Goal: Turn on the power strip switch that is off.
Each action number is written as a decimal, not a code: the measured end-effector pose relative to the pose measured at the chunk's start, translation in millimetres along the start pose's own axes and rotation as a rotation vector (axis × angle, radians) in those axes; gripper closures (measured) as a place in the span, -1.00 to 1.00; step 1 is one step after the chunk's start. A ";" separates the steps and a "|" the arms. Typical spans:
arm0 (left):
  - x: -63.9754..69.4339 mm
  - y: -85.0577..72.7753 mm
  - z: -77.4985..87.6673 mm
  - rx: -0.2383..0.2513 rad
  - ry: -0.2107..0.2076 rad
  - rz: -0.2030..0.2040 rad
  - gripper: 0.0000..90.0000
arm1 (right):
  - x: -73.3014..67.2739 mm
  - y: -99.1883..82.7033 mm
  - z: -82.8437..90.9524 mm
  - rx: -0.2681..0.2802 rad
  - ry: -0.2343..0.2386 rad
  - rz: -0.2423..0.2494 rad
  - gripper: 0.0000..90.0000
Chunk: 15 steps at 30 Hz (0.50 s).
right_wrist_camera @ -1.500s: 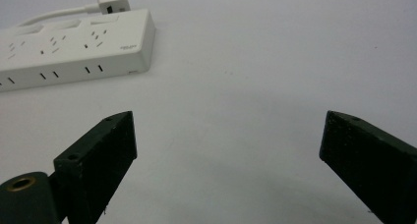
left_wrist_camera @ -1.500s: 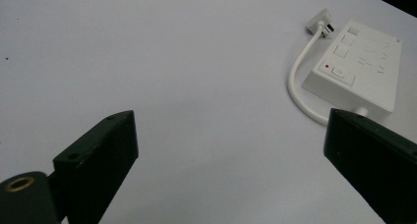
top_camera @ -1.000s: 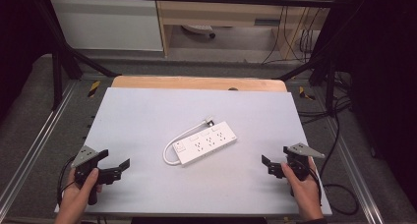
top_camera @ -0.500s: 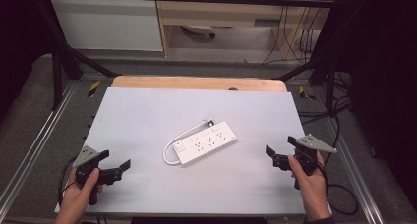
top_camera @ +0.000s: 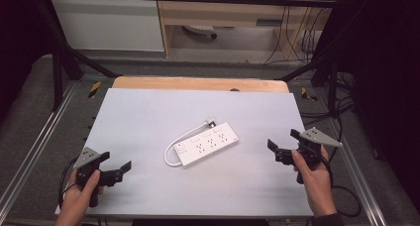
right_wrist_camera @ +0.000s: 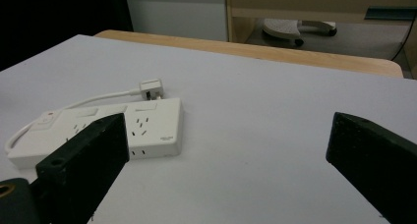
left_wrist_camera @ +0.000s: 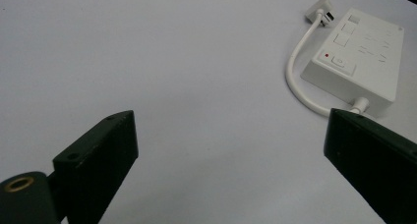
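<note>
A white power strip (top_camera: 207, 144) lies flat near the middle of the table (top_camera: 148, 112), set at a slant — its switch end nearer the person. Its short white cord (top_camera: 174, 147) loops out of that end and curls back along one side — the plug (top_camera: 211, 122) resting beside the far end.

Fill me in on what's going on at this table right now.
A person holds a black two-jaw gripper in each hand over a white table. The left gripper and the right gripper both have their jaws spread and grip nothing. Between them lies a white plastic power strip, its short white cable looped round to a plug beside it. Nothing is touching the strip.
</note>
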State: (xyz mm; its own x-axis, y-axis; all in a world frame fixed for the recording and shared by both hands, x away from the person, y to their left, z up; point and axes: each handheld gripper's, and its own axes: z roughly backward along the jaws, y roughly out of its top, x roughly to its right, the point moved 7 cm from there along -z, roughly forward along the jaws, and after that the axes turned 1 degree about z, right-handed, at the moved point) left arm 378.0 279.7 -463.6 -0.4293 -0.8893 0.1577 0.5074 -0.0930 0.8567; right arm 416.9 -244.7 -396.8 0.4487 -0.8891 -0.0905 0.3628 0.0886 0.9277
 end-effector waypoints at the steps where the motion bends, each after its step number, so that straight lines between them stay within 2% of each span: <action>1: 0.2 -0.2 -0.2 -0.002 0.000 -0.002 -0.86 | -1.1 3.8 -1.2 0.005 0.002 0.003 -0.95; 8: 0.5 -0.7 -0.8 -0.010 -0.002 -0.006 -0.86 | -4.9 15.6 -5.0 0.027 0.021 0.001 -0.95; 15: 1.0 -0.9 -0.8 -0.011 -0.003 -0.006 -0.86 | -7.4 25.2 -10.9 0.018 0.021 0.021 -0.95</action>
State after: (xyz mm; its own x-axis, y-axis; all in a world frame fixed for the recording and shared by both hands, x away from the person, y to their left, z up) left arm 377.8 278.5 -464.6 -0.4349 -0.8872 0.1540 0.5126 -0.1033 0.8524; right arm 431.6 -231.0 -376.7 0.4734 -0.8774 -0.0783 0.3380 0.0988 0.9360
